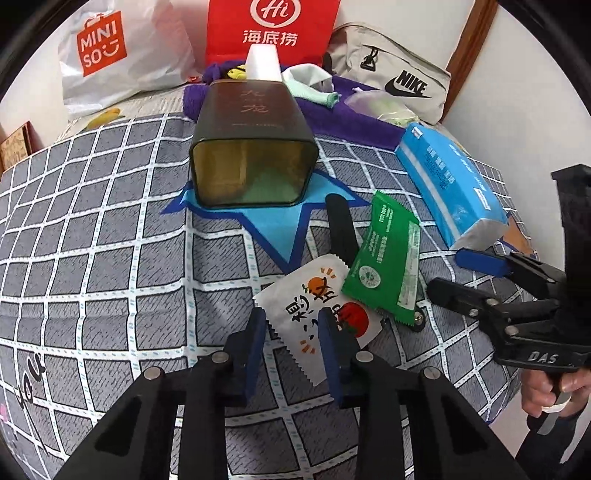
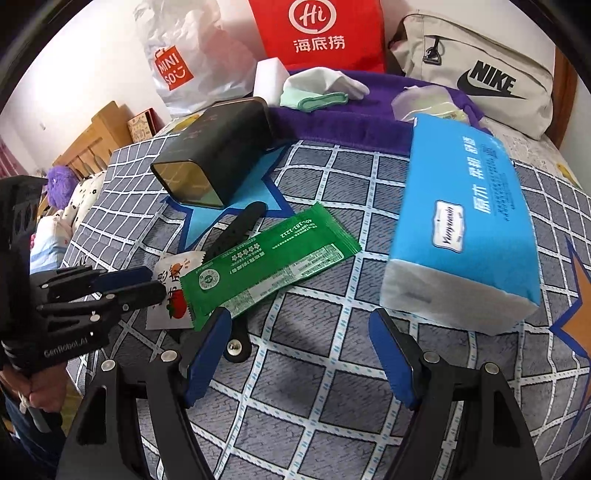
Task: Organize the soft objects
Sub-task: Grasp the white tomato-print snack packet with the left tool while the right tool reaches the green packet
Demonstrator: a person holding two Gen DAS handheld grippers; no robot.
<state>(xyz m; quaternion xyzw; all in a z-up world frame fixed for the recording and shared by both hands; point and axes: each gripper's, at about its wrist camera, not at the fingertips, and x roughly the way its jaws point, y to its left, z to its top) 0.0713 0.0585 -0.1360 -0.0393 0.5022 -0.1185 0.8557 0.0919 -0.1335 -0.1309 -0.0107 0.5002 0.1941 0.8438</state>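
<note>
Green packet (image 1: 384, 258) overlaps white packet (image 1: 317, 314); black strap (image 1: 341, 229) half buried.

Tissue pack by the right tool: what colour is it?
Light blue tissue pack with white ends; clearest in right wrist view.

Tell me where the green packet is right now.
The green packet lies flat mid-bed, overlapping the white packet, left of the blue tissue pack.

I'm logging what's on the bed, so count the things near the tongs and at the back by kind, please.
Flat packets: 2, white and green
Tissue packs: 1
Tins: 1
Bags at the back: 3, white, red, grey
Total: 7
</note>
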